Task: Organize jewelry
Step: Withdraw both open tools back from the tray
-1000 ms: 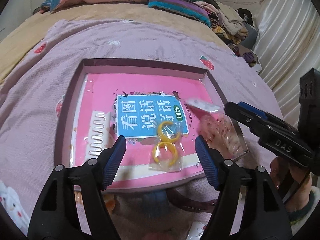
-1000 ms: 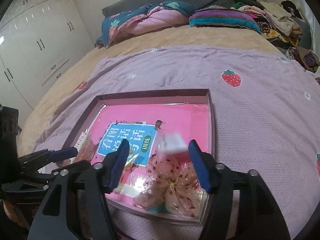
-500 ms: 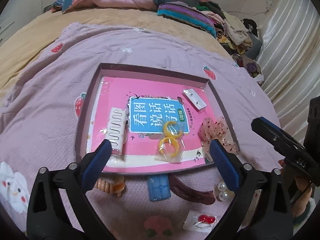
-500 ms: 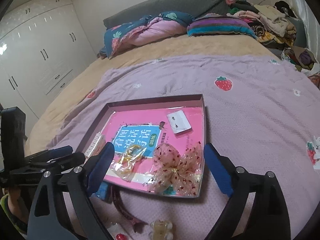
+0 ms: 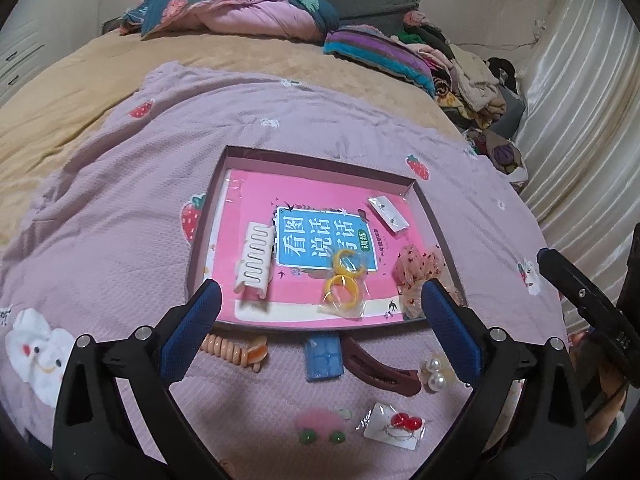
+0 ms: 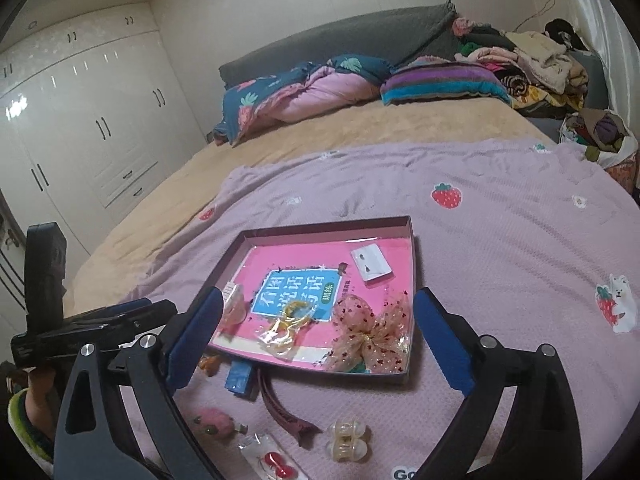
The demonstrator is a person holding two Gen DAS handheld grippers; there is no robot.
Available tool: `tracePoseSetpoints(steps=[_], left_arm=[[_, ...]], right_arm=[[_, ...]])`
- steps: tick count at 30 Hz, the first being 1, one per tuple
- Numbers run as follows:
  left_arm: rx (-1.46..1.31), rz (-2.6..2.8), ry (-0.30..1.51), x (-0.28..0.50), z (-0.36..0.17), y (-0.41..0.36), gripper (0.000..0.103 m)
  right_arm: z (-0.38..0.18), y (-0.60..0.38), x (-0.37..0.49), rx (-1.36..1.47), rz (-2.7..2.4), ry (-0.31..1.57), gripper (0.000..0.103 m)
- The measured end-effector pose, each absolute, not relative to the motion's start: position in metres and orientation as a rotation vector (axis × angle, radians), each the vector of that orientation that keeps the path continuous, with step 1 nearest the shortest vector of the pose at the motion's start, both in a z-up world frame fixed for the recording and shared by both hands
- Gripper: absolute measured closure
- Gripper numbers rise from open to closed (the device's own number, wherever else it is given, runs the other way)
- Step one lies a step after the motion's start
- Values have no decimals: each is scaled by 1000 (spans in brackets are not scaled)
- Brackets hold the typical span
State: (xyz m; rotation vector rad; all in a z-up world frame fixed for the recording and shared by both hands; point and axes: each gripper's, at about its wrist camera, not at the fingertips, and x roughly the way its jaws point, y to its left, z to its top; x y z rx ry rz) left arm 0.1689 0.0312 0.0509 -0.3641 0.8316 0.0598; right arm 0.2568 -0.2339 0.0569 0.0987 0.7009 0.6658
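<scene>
Both grippers hang wide apart and hold nothing: the left gripper (image 5: 318, 324) sits over the near rim of the tray (image 5: 424, 200), the right gripper (image 6: 316, 340) just right of it. Inside the tray, on a pink book, lie a white comb clip (image 5: 256, 264), bagged yellow rings (image 5: 344, 284), a sheer bow (image 5: 420, 272) against the right wall and an earring card (image 5: 388, 213) by the far right corner, so sorted pieces are likely gathered there. Waiting on the blanket just outside the near rim are a peach clip (image 5: 236, 352), a blue clip (image 5: 323, 356), a brown clip (image 5: 380, 368), pearls (image 5: 434, 372) and a cherry card (image 5: 396, 428). The low rim likely leaves an easy drop-in; the far left of the tray has free room
</scene>
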Motion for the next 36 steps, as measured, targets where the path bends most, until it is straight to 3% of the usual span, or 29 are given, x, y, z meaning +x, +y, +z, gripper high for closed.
tracePoseSetpoints(steps=[14,36], left_arm=[[-340,46,781,140,67,30,10],[-338,104,805,105,50,51,10]], right_arm=[[73,-234,223,91,693,660,6],[61,-229,187,24,714,681,6]])
